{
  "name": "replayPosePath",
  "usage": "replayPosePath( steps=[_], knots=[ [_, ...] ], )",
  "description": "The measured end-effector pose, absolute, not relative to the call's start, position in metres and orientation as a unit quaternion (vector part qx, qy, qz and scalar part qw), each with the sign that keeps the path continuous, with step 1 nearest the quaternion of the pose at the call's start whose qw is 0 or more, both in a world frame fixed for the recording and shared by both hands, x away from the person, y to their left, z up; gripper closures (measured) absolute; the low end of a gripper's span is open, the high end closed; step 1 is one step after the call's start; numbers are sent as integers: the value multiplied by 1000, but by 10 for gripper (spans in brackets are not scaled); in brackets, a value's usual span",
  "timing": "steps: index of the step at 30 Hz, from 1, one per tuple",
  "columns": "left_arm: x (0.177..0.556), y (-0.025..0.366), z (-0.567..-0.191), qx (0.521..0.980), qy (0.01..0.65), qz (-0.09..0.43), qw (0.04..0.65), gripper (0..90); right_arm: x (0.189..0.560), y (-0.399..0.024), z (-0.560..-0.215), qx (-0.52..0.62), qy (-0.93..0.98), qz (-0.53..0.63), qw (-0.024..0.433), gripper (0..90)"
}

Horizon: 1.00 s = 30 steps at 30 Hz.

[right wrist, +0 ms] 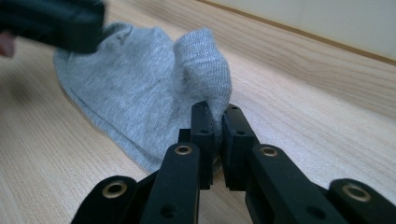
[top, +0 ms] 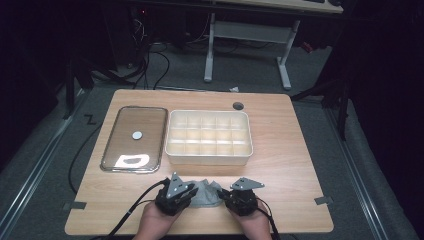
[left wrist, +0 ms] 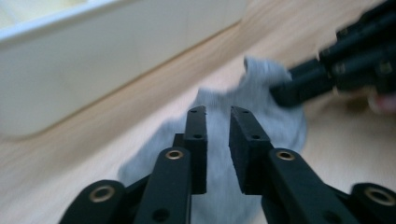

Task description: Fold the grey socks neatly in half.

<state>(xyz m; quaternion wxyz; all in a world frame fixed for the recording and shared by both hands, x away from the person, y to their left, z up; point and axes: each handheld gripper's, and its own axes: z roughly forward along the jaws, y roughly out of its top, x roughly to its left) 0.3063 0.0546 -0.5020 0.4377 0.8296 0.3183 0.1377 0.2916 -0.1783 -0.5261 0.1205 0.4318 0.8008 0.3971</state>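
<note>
I have a grey sock (right wrist: 140, 98) lying on the wooden table (top: 295, 150) just in front of the white compartment box (top: 209, 159), between my two grippers. My right gripper (right wrist: 216, 114) is clenched on a raised fold of the knit. My left gripper (left wrist: 217, 116) hovers over the other end, jaws nearly together; I cannot tell if they pinch fabric. It looks light, limp and stretchy, so I judge an edge fold the best place to take hold.

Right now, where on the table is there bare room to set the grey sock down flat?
Bare wood lies right of the white divided box, out to the table edge, and along the near-left edge below the glass lid. The near middle is crowded by the grey sock and both grippers.
</note>
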Motion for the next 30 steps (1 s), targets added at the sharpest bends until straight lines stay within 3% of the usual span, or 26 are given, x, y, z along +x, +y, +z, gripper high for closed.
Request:
replayPosePath(
  steps=[8, 18, 22, 30],
  knots=[
    [324, 14, -524, 853, 317, 130, 393, 825, 293, -180, -528, 436, 798, 401, 113, 854],
    [315, -14, -527, 868, 276, 202, 360, 843, 290, -189, -517, 441, 770, 446, 117, 861],
    [315, -21, -527, 865, 281, 200, 365, 843, 289, -194, -516, 446, 764, 451, 120, 861],
    [314, 3, -505, 839, 312, 181, 409, 715, 291, -203, -519, 457, 758, 452, 116, 859]
  ],
)
